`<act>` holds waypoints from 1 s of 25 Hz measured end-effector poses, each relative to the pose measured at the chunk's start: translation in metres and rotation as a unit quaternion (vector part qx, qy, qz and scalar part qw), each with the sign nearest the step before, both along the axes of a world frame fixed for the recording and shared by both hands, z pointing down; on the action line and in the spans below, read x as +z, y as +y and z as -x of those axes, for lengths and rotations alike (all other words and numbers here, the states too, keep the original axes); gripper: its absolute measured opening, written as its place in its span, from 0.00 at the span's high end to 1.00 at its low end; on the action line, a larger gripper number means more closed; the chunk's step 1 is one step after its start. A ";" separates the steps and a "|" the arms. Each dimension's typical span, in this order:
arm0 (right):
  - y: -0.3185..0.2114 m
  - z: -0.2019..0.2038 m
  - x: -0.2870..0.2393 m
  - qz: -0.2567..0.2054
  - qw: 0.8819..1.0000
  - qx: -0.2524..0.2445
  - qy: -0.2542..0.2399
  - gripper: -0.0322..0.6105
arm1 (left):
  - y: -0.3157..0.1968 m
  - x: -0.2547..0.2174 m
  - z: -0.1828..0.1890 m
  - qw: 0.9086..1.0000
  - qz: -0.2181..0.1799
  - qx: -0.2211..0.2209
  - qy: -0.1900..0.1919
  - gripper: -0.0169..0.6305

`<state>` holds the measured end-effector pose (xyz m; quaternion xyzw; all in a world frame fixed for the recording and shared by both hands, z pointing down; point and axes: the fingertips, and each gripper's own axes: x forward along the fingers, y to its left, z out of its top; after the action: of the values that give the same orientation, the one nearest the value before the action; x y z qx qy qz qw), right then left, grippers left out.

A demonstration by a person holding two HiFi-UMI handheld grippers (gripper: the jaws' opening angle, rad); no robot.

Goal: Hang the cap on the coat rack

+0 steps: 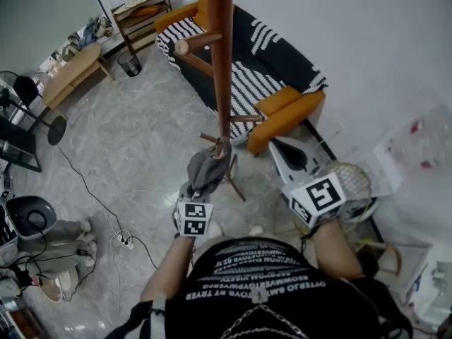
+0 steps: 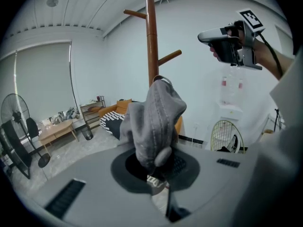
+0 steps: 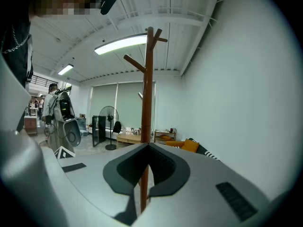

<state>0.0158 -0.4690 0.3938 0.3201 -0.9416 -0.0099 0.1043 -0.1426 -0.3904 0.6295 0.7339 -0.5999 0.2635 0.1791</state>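
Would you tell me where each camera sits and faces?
Head view: on the head, facing steeply down at rack and cap; shirt, arms, left tongs, right tongs show.
Left gripper view: on the left tongs, facing up past the gripped cap to the rack; right tongs and hand show.
Right gripper view: on the right tongs, facing the rack; shirt at left.
Shared: all see the rack.

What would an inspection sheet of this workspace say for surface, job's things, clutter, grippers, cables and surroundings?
Surface: grey marble floor.
Job's things: grey cap held beside the wooden coat rack, not yet hung.
Clutter: waste bin, white fan.
Grippers: left gripper shut on cap; right gripper shut, empty.
Cables: black cable runs to a power strip.
Surroundings: striped sofa, low table, white wall.
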 end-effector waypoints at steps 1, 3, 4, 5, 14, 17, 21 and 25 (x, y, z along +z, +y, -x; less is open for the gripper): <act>0.001 0.001 0.000 -0.001 1.000 0.000 0.000 0.95 | 0.000 0.004 -0.001 1.000 0.006 0.004 -0.003 0.95; 0.002 0.001 -0.002 -0.004 1.000 0.002 0.000 0.95 | 0.000 0.013 -0.002 1.000 0.021 0.011 -0.001 0.95; 0.002 0.000 -0.003 -0.005 1.000 0.004 0.000 0.95 | 0.000 0.017 -0.003 0.999 0.030 0.013 0.002 0.95; 0.002 0.000 -0.004 -0.007 1.000 0.007 0.000 0.95 | 0.001 0.020 -0.004 0.999 0.038 0.016 0.004 0.95; 0.011 -0.004 -0.005 -0.010 1.000 0.024 0.001 0.95 | 0.011 0.039 -0.014 0.995 0.072 0.065 0.012 0.76; 0.013 -0.004 -0.006 -0.013 1.000 0.026 0.001 0.95 | 0.011 0.041 -0.018 0.995 0.063 0.075 0.022 0.73; 0.018 0.003 -0.009 -0.017 1.000 0.026 -0.002 0.95 | 0.017 0.035 -0.015 0.994 0.065 0.080 0.022 0.72; 0.023 0.010 -0.013 -0.018 0.999 0.029 -0.004 0.95 | 0.015 0.013 -0.008 0.995 0.041 0.083 0.024 0.72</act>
<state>0.0056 -0.4457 0.3808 0.3495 -0.9318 -0.0223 0.0952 -0.1342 -0.3753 0.6428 0.7792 -0.5213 0.2843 0.2009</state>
